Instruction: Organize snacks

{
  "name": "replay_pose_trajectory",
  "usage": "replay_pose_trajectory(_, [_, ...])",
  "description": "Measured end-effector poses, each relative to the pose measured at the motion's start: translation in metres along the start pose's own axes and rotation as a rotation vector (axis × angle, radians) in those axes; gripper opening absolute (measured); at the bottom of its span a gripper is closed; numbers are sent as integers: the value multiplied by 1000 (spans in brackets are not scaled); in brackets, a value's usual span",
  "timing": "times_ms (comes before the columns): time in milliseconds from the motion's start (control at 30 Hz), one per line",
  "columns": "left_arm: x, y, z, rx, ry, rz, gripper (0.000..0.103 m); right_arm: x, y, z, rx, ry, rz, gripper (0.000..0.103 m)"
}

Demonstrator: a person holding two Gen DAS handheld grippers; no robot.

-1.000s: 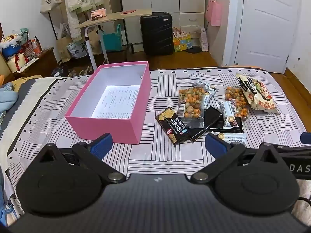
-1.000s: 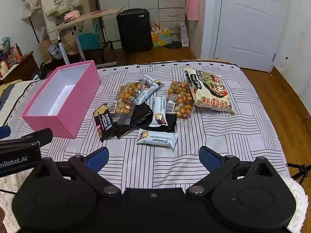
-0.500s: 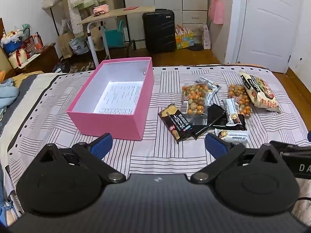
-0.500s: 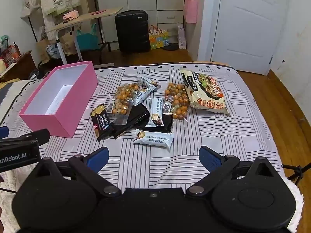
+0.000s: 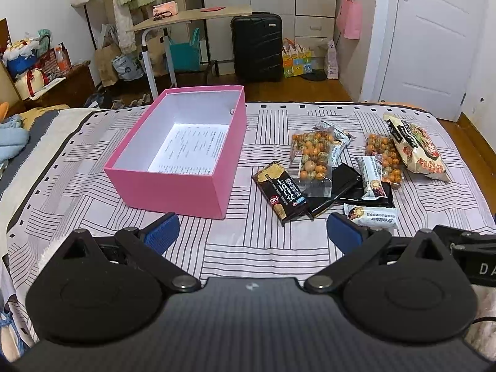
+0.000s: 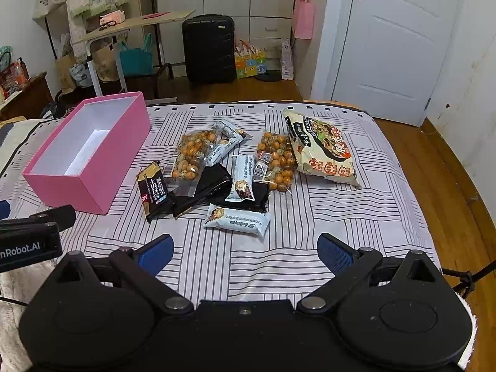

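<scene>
A: Status of the grippers?

B: Left gripper [image 5: 251,228] and right gripper [image 6: 245,249] both hover over the near side of the bed [image 6: 341,217], jaws spread wide, nothing between them. Blue ribbed pads, black linkage.

A: And the snacks?

B: All lie to the right of the box [image 5: 183,161], none inside it. The box is rigid pink card, open-topped, white inside with a printed sheet on its floor; I judge it the intended container, so sorting has not begun. Nearest the box: a dark biscuit pack [image 5: 280,193], flat and glossy. Beyond it, two clear bags of orange nuts [image 6: 192,158], lumpy and loose. Pale wrapped bars [image 6: 237,220] rest on or beside a black pouch [image 6: 214,183]. Farthest from the box: a noodle bag [image 6: 321,152], crinkly and puffed.

A: Why so clustered?

B: Likely tipped out together; several overlap. The film wrappers look slippery, and the soft bedspread will give under a grasp.
</scene>
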State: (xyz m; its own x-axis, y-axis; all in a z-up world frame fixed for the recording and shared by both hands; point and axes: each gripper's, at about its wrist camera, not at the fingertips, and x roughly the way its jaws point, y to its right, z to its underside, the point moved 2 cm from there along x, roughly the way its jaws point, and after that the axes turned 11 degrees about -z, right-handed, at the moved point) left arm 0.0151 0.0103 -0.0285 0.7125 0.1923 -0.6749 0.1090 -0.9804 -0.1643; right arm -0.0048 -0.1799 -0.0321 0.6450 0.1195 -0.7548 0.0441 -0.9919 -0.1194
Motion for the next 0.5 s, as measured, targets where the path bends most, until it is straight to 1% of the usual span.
replay_pose_trajectory(233, [-2,3,1,15,26,-1,103,2,1,1,-6,-4,15,101])
replay_pose_trajectory(500, [-4,3,0,10,30,9,103,2,0,2,-10,-9,18,101])
